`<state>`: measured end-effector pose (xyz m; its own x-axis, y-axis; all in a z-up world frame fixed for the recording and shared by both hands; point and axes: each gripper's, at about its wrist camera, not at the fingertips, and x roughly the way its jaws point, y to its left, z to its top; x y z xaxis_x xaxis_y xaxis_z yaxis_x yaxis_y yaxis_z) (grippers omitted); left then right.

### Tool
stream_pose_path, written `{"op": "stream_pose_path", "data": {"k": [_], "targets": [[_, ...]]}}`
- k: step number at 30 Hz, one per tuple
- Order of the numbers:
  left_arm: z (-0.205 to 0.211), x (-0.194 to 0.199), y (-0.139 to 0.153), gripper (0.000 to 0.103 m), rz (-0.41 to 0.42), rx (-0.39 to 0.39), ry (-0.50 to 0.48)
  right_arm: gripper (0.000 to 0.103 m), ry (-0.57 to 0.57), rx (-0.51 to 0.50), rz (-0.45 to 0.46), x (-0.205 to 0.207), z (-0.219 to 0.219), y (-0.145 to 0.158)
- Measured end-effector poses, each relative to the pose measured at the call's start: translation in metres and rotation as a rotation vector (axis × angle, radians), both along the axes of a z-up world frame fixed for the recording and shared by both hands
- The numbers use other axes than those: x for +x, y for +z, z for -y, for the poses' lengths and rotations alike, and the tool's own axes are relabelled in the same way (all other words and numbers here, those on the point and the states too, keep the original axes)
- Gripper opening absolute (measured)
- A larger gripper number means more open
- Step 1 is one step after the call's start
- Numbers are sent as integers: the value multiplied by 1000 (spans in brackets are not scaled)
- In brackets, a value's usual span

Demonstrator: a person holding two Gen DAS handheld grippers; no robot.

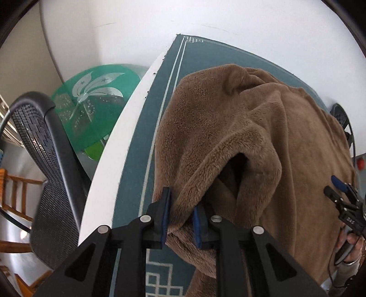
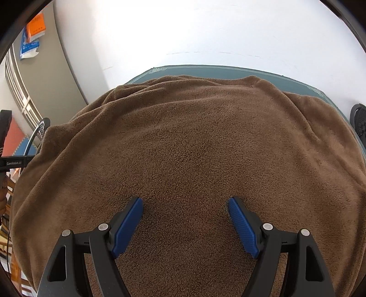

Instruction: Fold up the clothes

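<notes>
Right wrist: black bar (image 2: 12,162) lettered "GenRobot.ai".

Garment (image 2: 194,148) spread on mat (image 1: 137,160); mat on counter (image 1: 119,148). Fold of garment between left tool's (image 1: 181,219) pads. Right tool (image 2: 185,219) over garment's middle. Chair (image 1: 45,160) left of counter; round table (image 1: 96,98) beyond the chair.

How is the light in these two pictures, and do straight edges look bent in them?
Left wrist view: the white wall is bright, the table edge curves strongly, and the fold of the brown fleece garment hides a dark hollow. Right wrist view: the wall is overexposed, and the garment bulges like a dome from fisheye distortion.
</notes>
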<state>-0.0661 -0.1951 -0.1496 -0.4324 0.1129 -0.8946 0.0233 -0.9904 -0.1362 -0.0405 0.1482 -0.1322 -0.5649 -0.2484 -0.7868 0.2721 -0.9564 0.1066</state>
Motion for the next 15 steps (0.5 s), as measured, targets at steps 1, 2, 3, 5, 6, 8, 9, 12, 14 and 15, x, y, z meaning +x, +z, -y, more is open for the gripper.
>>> {"op": "stream_pose_path", "data": {"k": [1,2,3,5,6,8,9,12,14,15], "targets": [[0,2,1,23,-3,6,1,80,0,2,0,0,0,0],[1,5,3,25,-7,10,5,80,0,2,0,0,0,0],[3,8,6,26,-12,15,8,80,1,1,0,0,0,0],[8,13,7,35,-8,20,30,80,0,-4,0,0,-1,0],[11,16,7,37,-5,22,41,80,0,-7,0,-1,-2,0],[14,23,2,46,19,43,55,80,0,-10,0,-1,-2,0],[15,26,-1,46,35,65,55,80,1,-12,1,0,-2,0],[18,32,-5,50,31,113,58,80,2,-16,1,0,-3,0],[20,31,-5,55,39,170,67,80,2,-17,1,0,-3,0],[22,30,-5,55,45,208,74,80,2,-18,1,0,-2,0]]}}
